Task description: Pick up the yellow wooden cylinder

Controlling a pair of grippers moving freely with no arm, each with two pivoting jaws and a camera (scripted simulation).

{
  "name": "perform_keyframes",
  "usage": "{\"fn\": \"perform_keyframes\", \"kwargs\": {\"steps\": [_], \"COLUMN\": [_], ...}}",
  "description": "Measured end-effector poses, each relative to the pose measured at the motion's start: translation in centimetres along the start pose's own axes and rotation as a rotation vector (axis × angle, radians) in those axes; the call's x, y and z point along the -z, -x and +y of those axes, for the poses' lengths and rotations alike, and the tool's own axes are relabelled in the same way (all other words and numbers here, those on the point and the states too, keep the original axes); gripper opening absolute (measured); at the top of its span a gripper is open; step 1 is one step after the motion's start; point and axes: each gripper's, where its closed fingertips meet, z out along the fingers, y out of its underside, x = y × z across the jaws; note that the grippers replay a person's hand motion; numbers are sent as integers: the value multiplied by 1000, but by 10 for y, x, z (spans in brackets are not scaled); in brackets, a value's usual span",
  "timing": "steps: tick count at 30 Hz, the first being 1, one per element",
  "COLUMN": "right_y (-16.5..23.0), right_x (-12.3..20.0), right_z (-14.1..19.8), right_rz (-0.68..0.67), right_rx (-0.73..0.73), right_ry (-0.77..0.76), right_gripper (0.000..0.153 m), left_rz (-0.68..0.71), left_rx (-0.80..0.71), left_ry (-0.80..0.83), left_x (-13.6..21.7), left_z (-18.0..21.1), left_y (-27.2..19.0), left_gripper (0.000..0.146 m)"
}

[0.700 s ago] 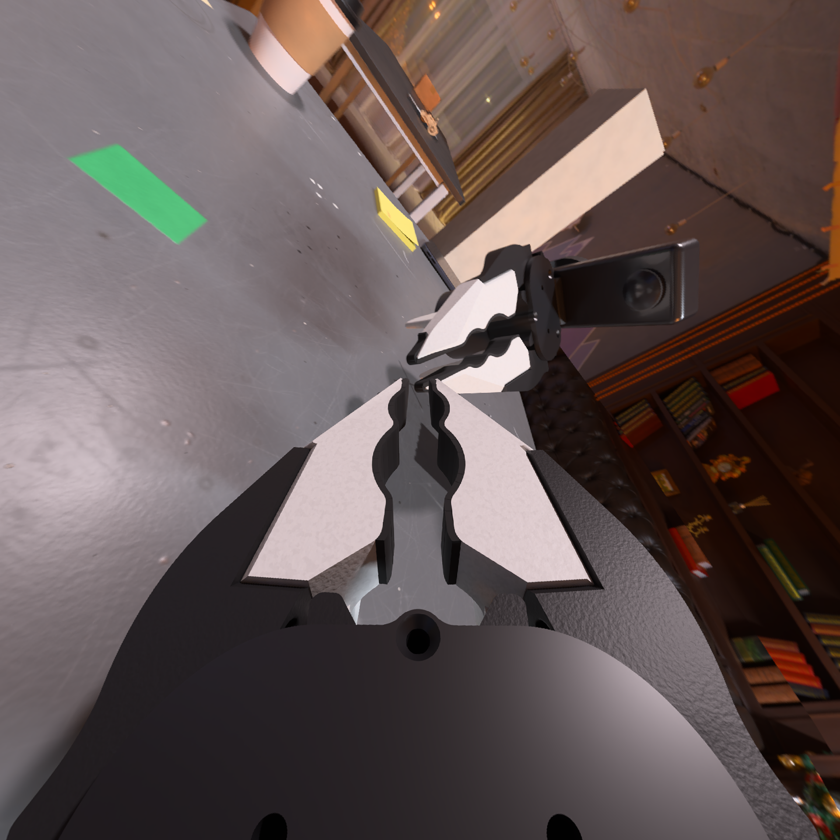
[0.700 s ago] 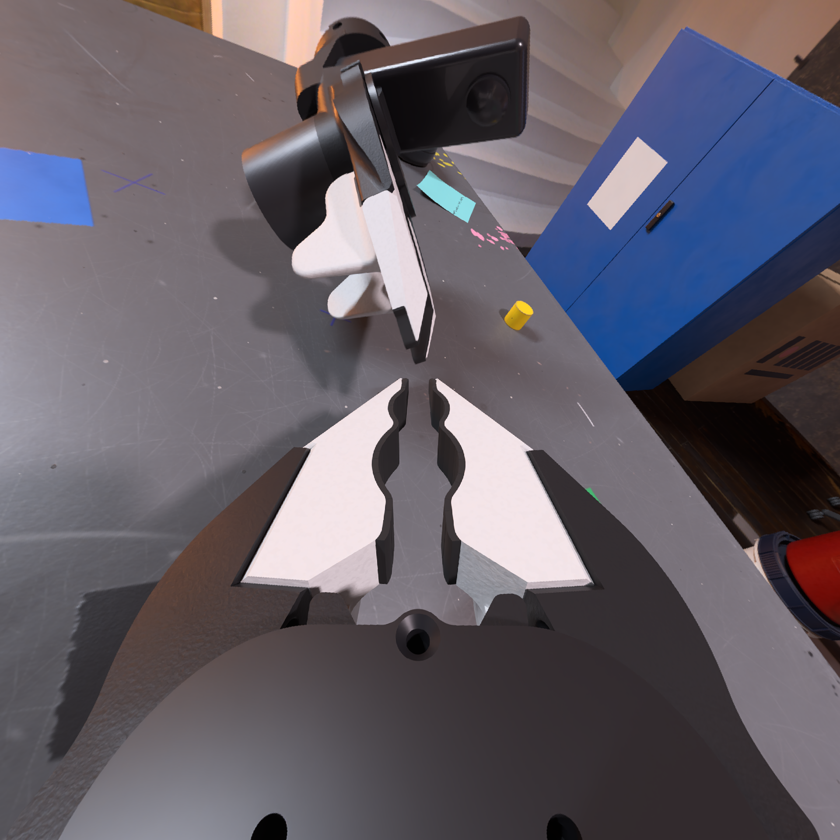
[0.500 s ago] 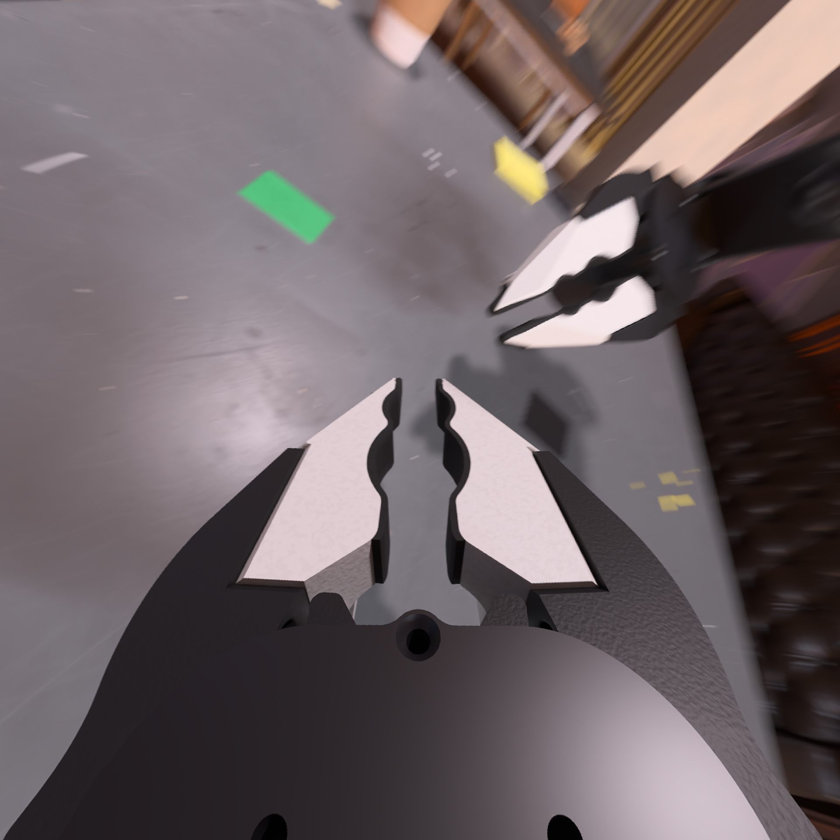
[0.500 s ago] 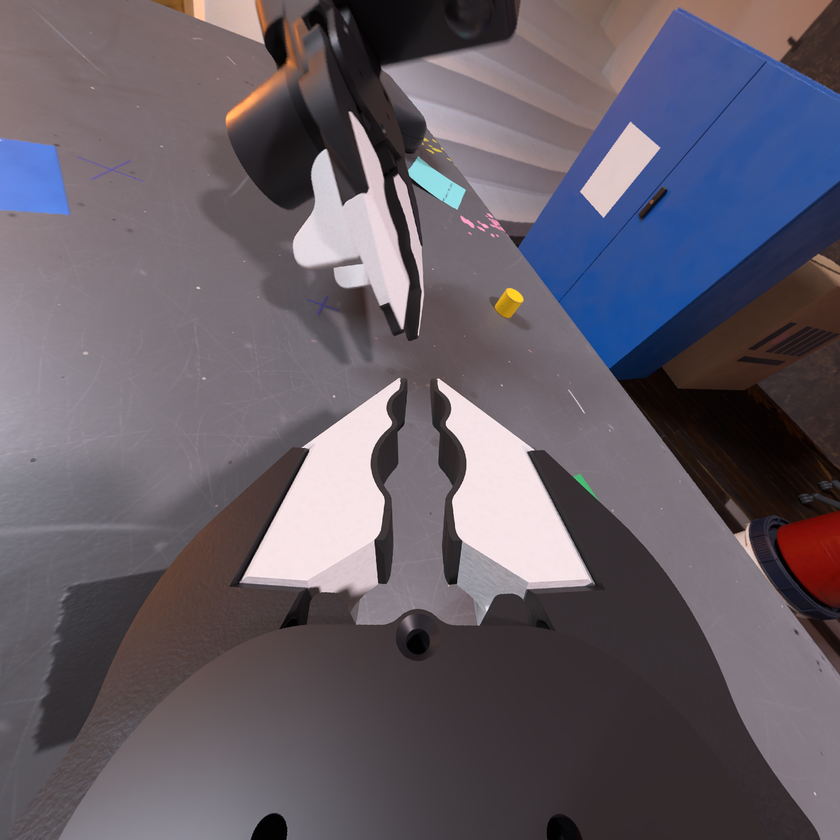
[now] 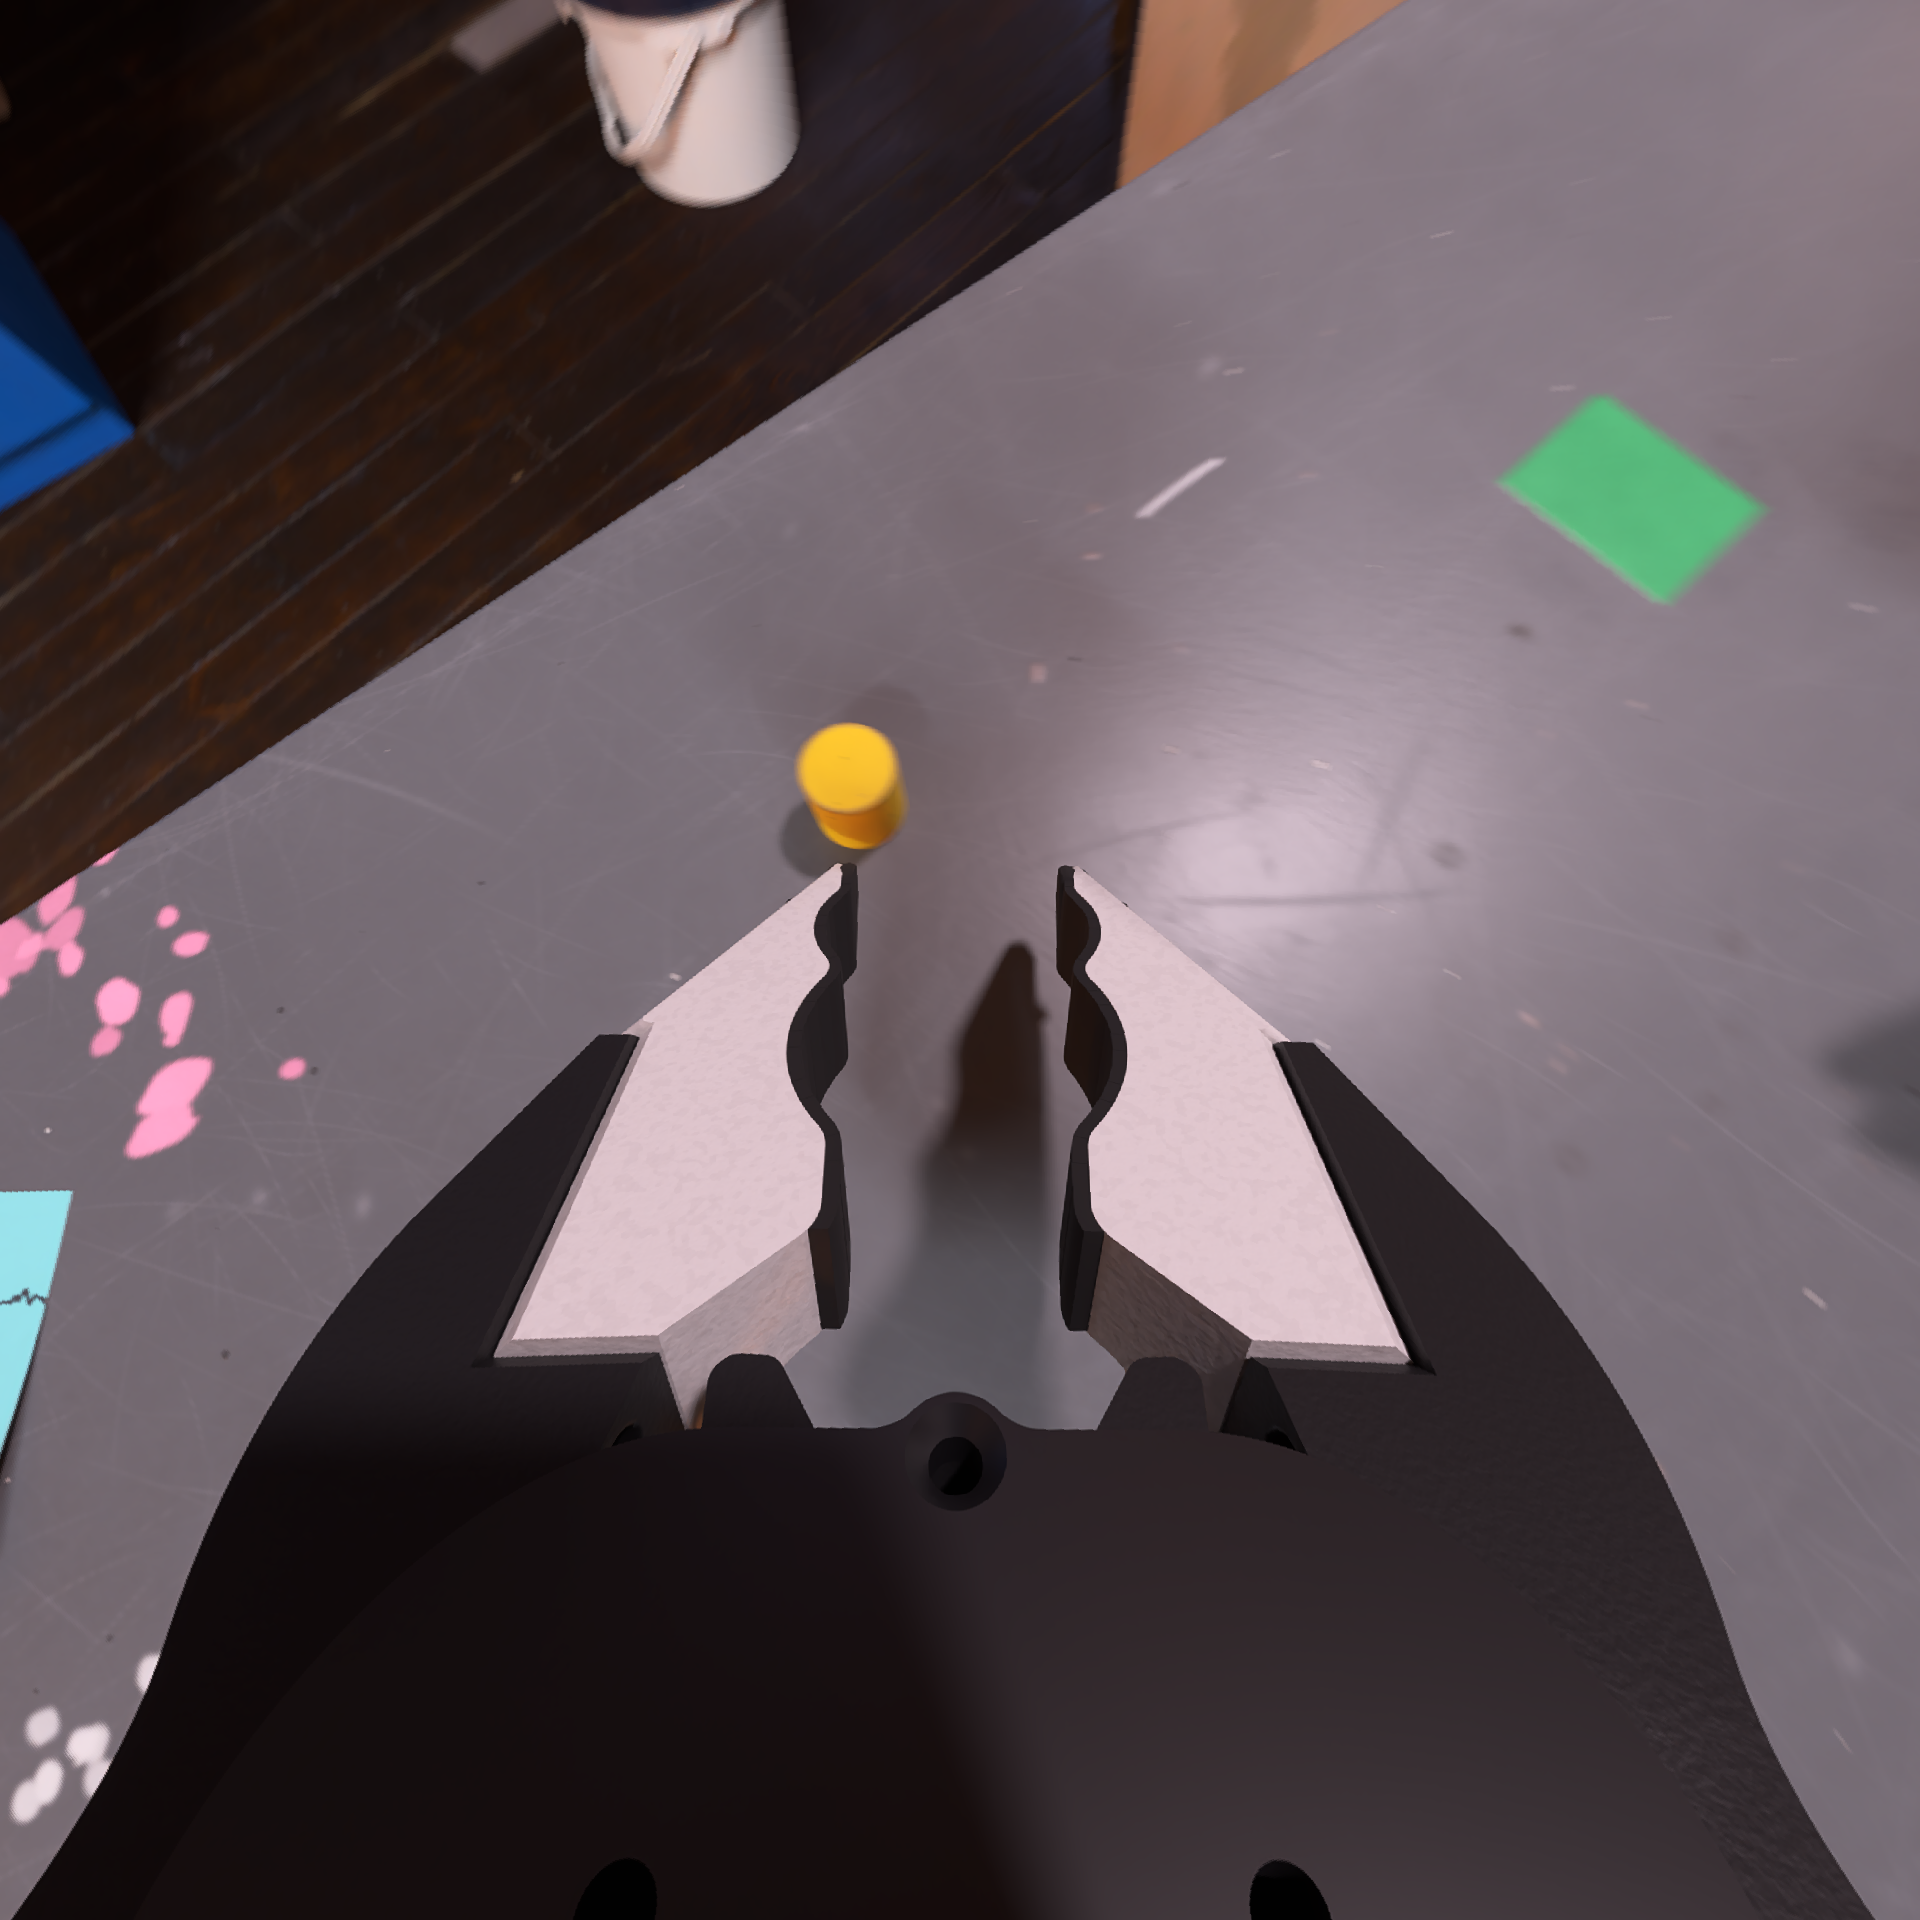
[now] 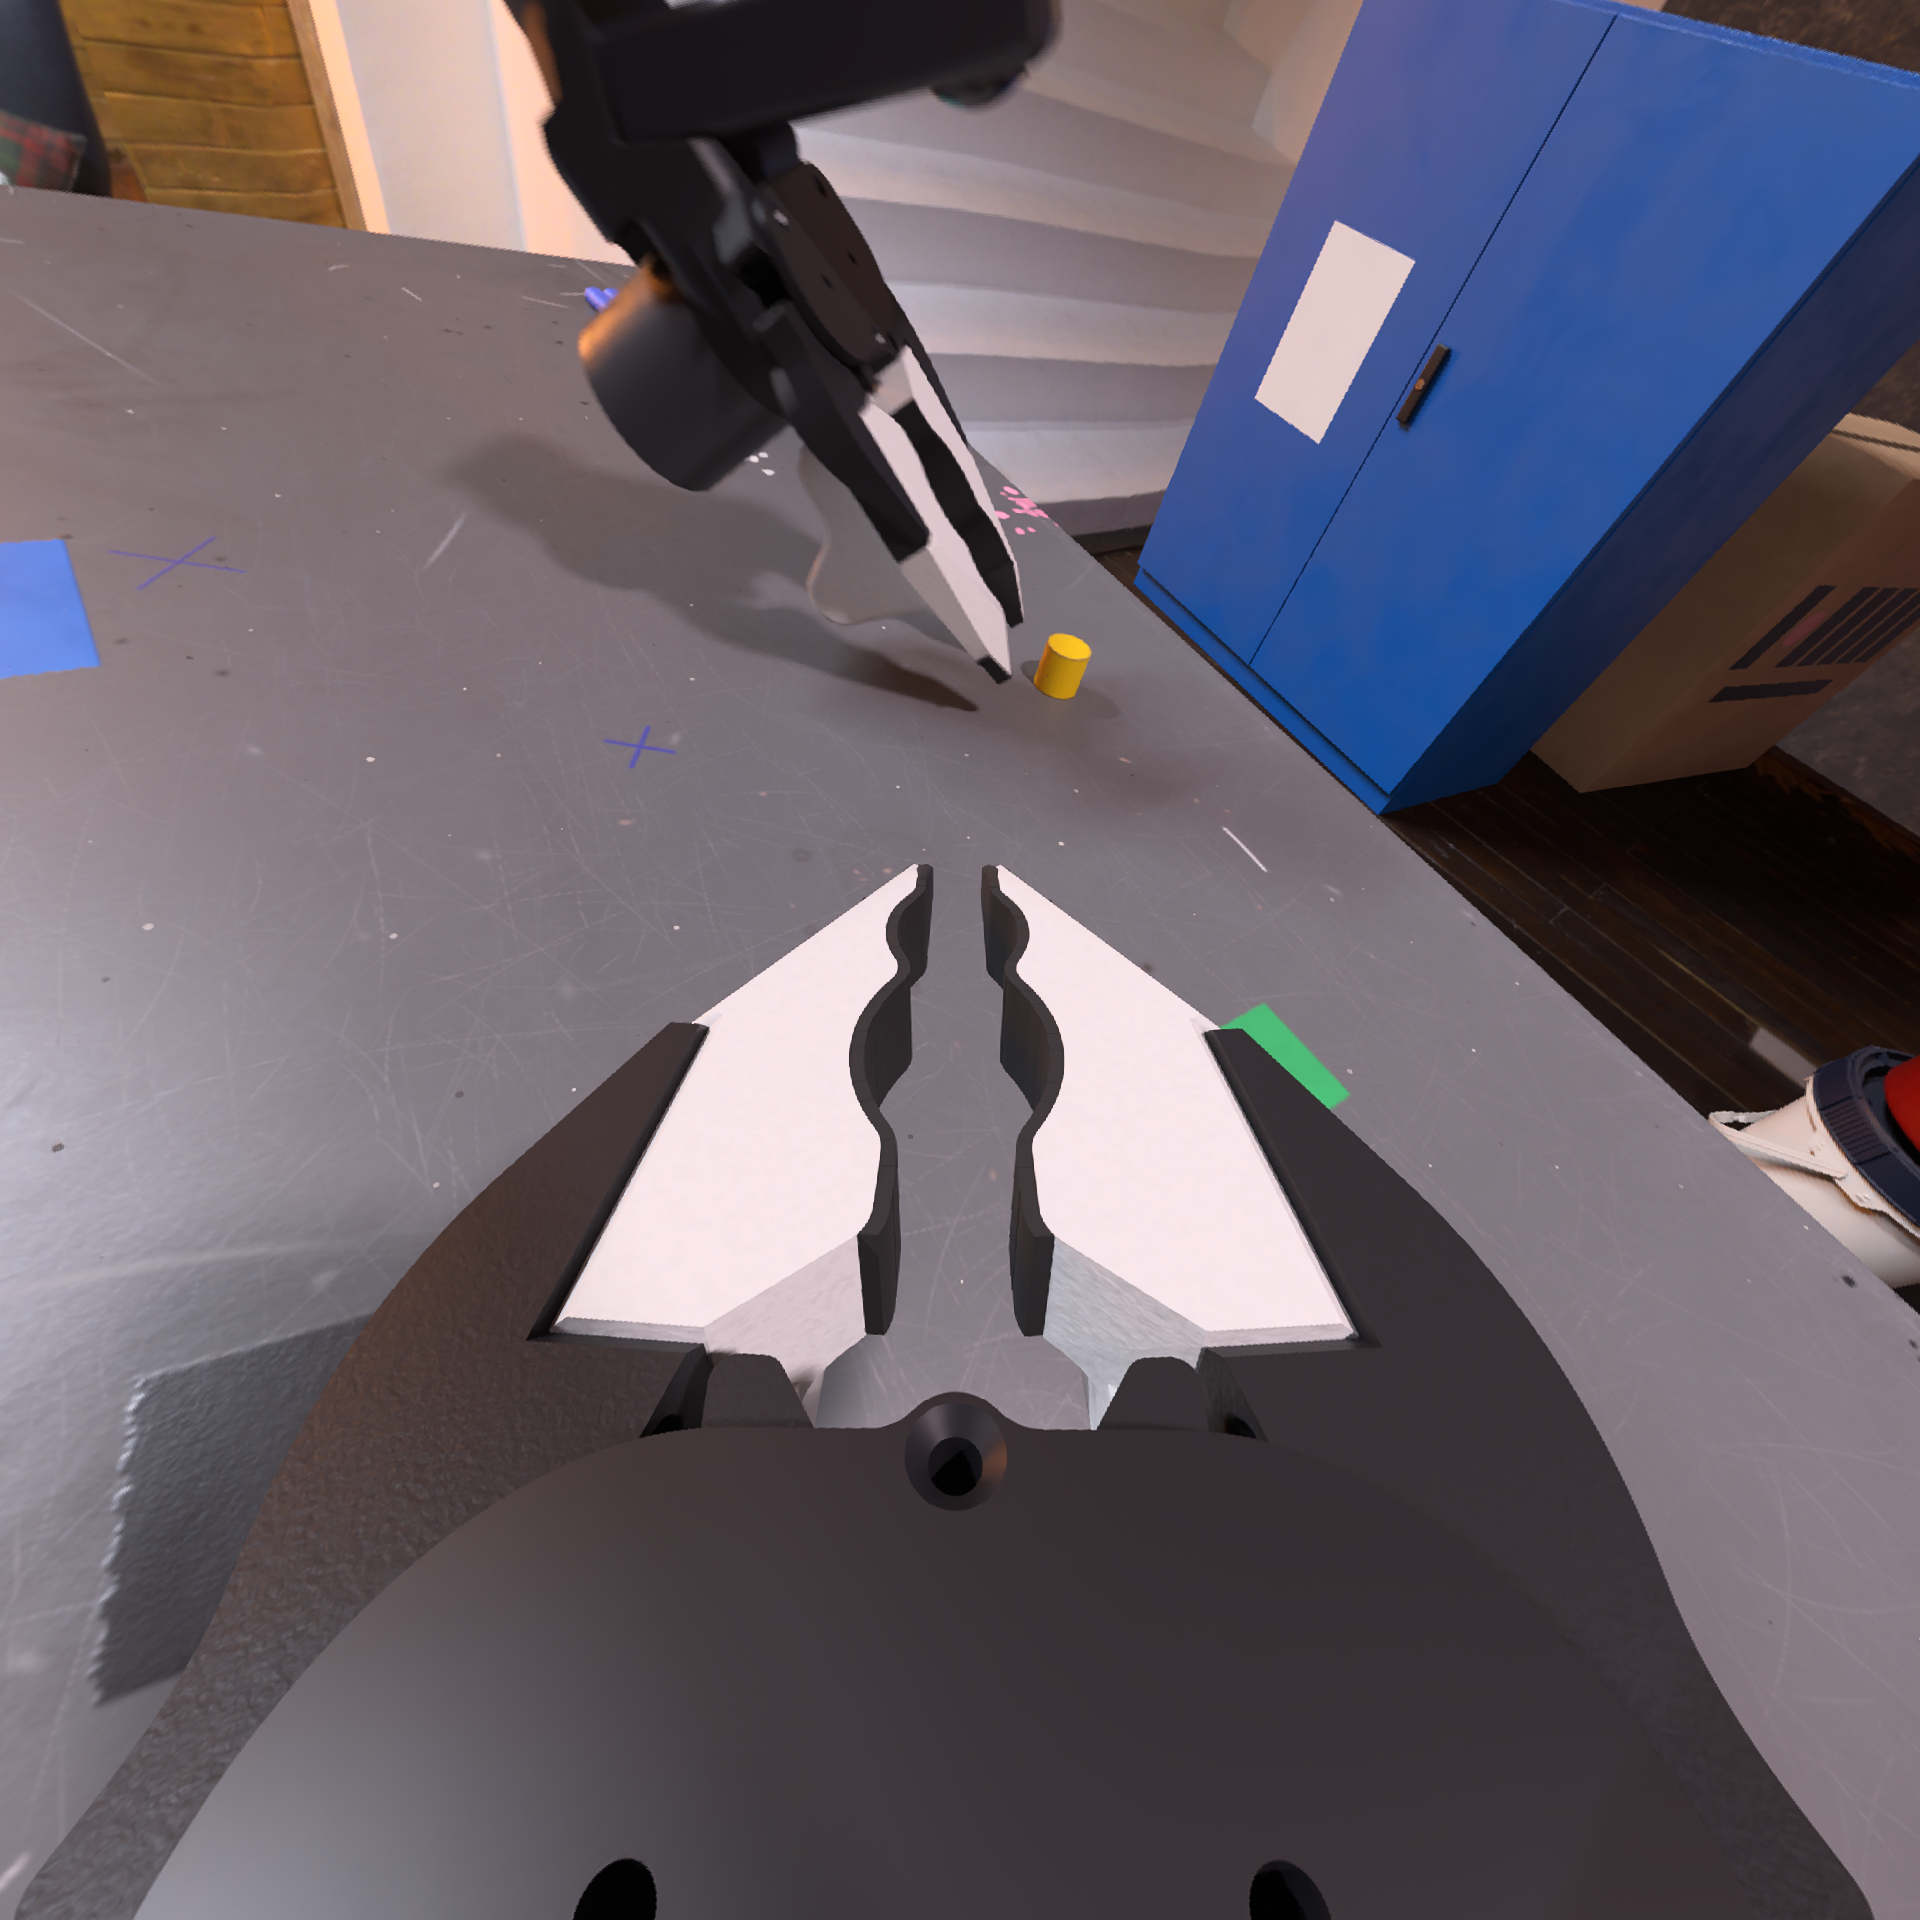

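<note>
Now the left gripper, jaws apart, hovers just near of the upright yellow wooden cylinder; right gripper nearly together, holding nothing.

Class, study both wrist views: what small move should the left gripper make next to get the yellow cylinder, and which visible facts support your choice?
Probably a short advance with a slight shift to its own left. The left gripper is open, but the yellow wooden cylinder stands upright on the table just beyond its left fingertip, not between the fingers. The right gripper is far back, nearly closed.
</note>
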Motion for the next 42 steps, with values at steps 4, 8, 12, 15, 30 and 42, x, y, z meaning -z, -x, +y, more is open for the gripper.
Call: {"fn": "perform_keyframes", "kwargs": {"steps": [4,8,12,15,30,42], "right_y": [-1,-3,-3,-3,-2,-8], "right_x": [3,4,4,3,14,8], "right_z": [-1,-4,-5,-6,-43,-37], "right_rz": [14,14,13,11,60,86], "right_rx": [13,4,3,3,91,91], "right_ry": [0,-11,-15,-19,-225,-182], "right_gripper": [9,8,8,8,10,11], "left_rz": [-42,-65,-30,153,1685,1521], "left_rx": [45,38,37,118,760,627], "left_ry": [51,87,85,1,-518,-456], "left_x": [-23,-34,-36,-26,139,123], "left_z": [-3,-5,-6,-16,-93,-80], "left_y": [21,26,23,2,-136,-134], "left_gripper": [39,38,22,21,21,21]}}
